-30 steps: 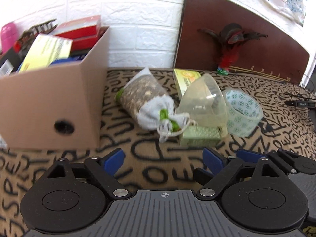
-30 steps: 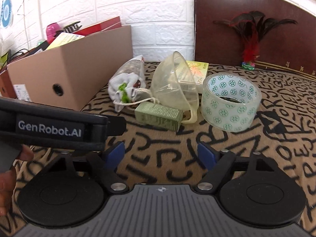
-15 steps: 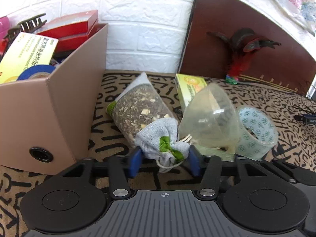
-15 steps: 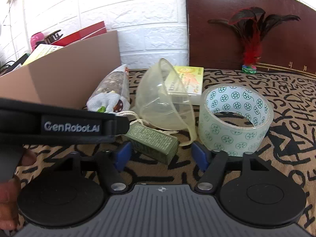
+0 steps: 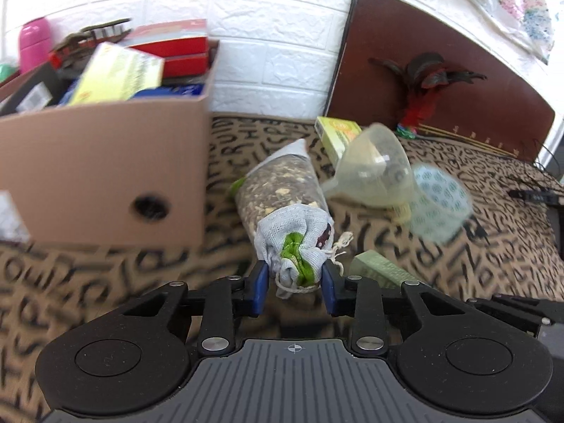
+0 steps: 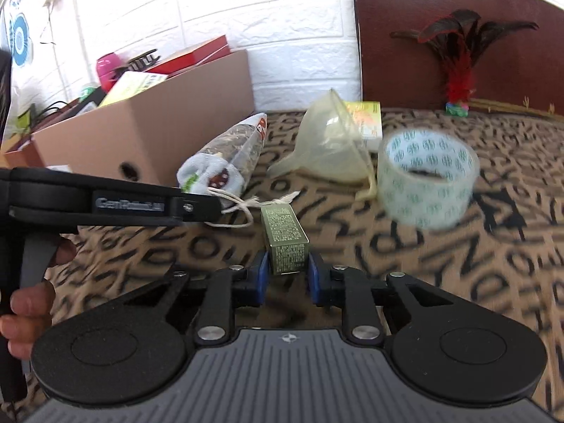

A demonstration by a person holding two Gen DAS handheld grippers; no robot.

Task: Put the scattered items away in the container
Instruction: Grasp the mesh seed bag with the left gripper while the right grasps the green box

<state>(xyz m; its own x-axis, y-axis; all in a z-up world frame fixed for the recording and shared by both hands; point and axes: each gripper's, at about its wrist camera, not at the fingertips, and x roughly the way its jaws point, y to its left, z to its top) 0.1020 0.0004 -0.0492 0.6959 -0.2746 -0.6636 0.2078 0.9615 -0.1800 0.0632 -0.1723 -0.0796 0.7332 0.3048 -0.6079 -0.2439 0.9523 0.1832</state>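
Observation:
My left gripper (image 5: pixel 294 278) is shut on the tied end of a white cloth pouch (image 5: pixel 294 234) joined to a clear bag of grain (image 5: pixel 278 185); it also shows in the right wrist view (image 6: pixel 218 172). My right gripper (image 6: pixel 286 275) is shut on a small olive-green box (image 6: pixel 283 236), lifted off the cloth. The cardboard box (image 5: pixel 102 172) stands at the left, full of packets; it also shows in the right wrist view (image 6: pixel 169 120). A clear funnel (image 6: pixel 331 144), a roll of patterned tape (image 6: pixel 428 176) and a yellow-green carton (image 6: pixel 366 123) lie on the letter-print cloth.
A dark wooden board (image 6: pixel 458 35) with a red feather toy (image 6: pixel 456 67) leans on the white brick wall behind. A pink bottle (image 5: pixel 33 42) stands behind the cardboard box. The left gripper's body (image 6: pixel 105 204) crosses the right wrist view at left. A black cable (image 5: pixel 528 194) lies at far right.
Both grippers have closed: the left on the cloth pouch, the right on the olive-green box. Both items have lifted and the views have drawn back from the table.

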